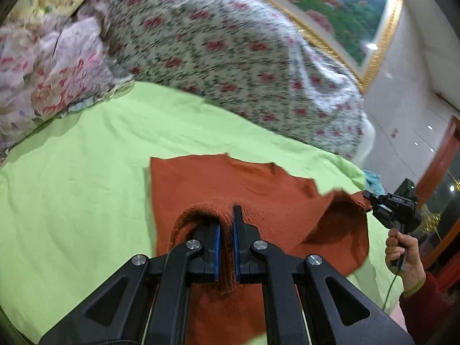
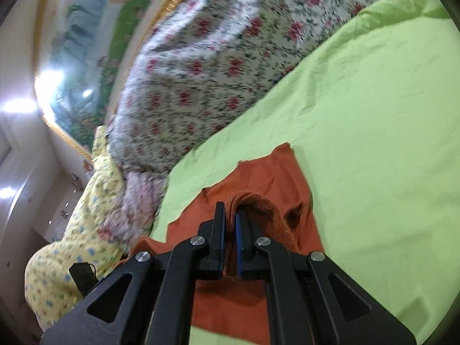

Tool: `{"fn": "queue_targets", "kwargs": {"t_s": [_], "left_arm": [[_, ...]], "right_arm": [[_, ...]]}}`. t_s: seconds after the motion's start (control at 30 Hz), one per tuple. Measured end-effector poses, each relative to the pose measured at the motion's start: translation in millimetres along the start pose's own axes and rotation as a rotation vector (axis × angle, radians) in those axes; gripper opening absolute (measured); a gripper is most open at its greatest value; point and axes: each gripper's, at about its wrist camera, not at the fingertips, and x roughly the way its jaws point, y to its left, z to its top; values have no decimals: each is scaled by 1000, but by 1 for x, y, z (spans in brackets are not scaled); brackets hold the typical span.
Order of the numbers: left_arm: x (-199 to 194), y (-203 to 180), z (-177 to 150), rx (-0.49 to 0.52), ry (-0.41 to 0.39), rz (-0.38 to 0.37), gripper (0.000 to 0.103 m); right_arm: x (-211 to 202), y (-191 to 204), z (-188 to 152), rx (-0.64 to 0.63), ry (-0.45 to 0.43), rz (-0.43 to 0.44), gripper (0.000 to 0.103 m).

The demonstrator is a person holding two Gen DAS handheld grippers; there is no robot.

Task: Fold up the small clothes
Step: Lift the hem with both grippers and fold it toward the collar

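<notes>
On the green sheet (image 1: 86, 172), both claws pinch the orange sweater's (image 1: 201, 178) near edge.

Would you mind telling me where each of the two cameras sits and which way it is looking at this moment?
Left wrist view: on the left gripper, looking along its fingers over the rust-orange knit garment on the green sheet; the right gripper and the hand holding it show at the right.
Right wrist view: on the right gripper, facing the same garment and the floral quilt; only its own fingers show.
Shared: garment, sheet, quilt and framed landscape picture.
</notes>
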Motion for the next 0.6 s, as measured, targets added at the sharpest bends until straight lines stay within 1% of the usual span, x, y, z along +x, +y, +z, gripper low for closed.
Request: {"fn": "queue_targets", "kwargs": {"t_s": [0.07,0.17,0.27,0.37,0.43,0.53,0.57,0.6], "left_arm": [[15,11,6,-24,12,6,5],[44,27,14,-59,36,36,5],[71,46,18,-106,72,58,5],[93,58,17,-117,102,77,5],[105,61,16,-109,124,94,5],[115,63,14,-105,144,110,6],[116,63,14,-106,150,113,10],[117,64,14,-111,162,116,10]], "right_arm": [[19,-5,11,7,5,-24,7],[44,-14,26,25,15,-51,7],[69,-22,35,25,23,-99,7],[88,-34,36,42,43,-129,7],[98,-40,34,39,57,-166,7],[110,-46,30,33,78,-206,10],[113,-47,30,41,77,-210,10],[114,-48,29,48,81,-207,10]]}}
